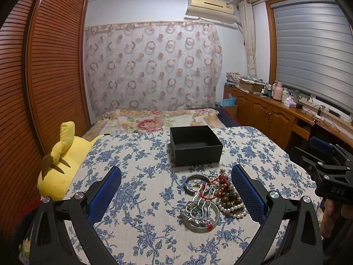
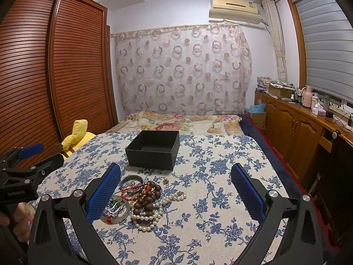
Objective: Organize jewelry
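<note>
Here, closest in, the left gripper (image 1: pixel 176 190) hangs over the tablecloth (image 1: pixel 136 231) with its jaws spread wide and nothing between them; the right gripper (image 2: pixel 176 190) is likewise wide open and empty, just to the right of the heap.

The jewelry pile (image 1: pixel 209 201) lies on the cloth between the left gripper's blue pads (image 1: pixel 106 194), nearer the right-hand one. In it a pale green bangle (image 1: pixel 201 223) lies flat at the near edge, with silver chain heaped on top. A pearl strand (image 2: pixel 145 216) curls on the right side, wooden beads (image 2: pixel 150 196) sit above it, a red cord (image 2: pixel 130 190) loops through them, and a dark metal bracelet (image 1: pixel 195 180) lies at the far side.

The pieces look light but tangled. The bangle is likely stiff, smooth and breakable, so it is best pinched across its rim. The strands are limp and will probably drag their neighbours along, so take a bunched section. The heap runs lengthwise from near toward the box.

Beyond it, the black box (image 1: pixel 195 145) stands upright, open side up, apparently empty, one corner turned toward the pile.
</note>
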Tool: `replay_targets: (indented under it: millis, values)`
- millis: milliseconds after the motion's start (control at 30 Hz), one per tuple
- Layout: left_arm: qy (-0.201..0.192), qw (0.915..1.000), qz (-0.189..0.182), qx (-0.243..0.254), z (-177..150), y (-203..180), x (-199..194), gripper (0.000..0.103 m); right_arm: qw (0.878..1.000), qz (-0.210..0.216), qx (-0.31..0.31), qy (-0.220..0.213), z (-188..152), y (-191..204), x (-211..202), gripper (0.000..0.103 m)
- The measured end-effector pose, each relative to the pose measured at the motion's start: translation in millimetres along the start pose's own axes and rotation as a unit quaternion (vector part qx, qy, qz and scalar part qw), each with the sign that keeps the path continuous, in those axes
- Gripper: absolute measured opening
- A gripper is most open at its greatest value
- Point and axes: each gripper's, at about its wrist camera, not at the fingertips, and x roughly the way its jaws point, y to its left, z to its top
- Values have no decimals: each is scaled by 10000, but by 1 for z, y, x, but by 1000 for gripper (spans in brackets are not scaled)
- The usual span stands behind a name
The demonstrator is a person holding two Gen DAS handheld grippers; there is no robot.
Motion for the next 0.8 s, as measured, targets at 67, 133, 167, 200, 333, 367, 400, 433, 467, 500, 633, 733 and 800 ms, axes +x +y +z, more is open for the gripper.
replay_targets:
  millis: [67, 133, 167, 200, 333, 367, 400, 433, 467, 500, 633, 733, 800]
  values:
    - [-18, 10000, -7, -3, 0, 0, -1, 97, 10000, -1, 2, -5, 0, 0, 0, 101]
    - [-27, 10000, -15, -2, 0, 1, -1, 97, 10000, -4, 2, -8, 0, 0, 0, 101]
    - [-27, 10000, -14, 3, 0, 0, -1, 97, 10000, -1, 7, -9, 0, 0, 1, 101]
    - [-28, 10000, -15, -2, -1, 2, -1, 97, 10000, 0, 9, -9, 0, 1, 1, 101]
    - [-20, 10000, -15, 7, -1, 1, -1, 97, 10000, 11, 4, -11, 6, 0, -10, 101]
    - [-16, 10000, -23, 6, -1, 0, -1, 97, 10000, 11, 4, -9, 6, 0, -10, 101]
    - [-13, 10000, -24, 8, -2, 0, -1, 97, 10000, 9, 6, -10, 6, 0, -10, 101]
    - [-10, 10000, -23, 8, -3, 0, 0, 97, 10000, 9, 7, -12, 6, 0, -10, 101]
    - [-11, 10000, -33, 6, -3, 0, 0, 97, 10000, 11, 0, -11, 6, 1, -10, 101]
    - [4, 10000, -39, 3, -4, -1, 1, 97, 10000, 12, -2, -4, 6, 0, -10, 101]
    - [129, 9999, -78, 14, -10, 0, 7, 97, 10000, 44, 7, 41, 2, -1, -6, 101]
    - [370, 9991, -179, 33, -20, 0, 19, 97, 9999, 136, -22, 91, -4, -5, -1, 101]
    - [517, 9984, -215, 53, -26, 0, 27, 97, 9997, 198, -26, 130, -8, -9, 5, 101]
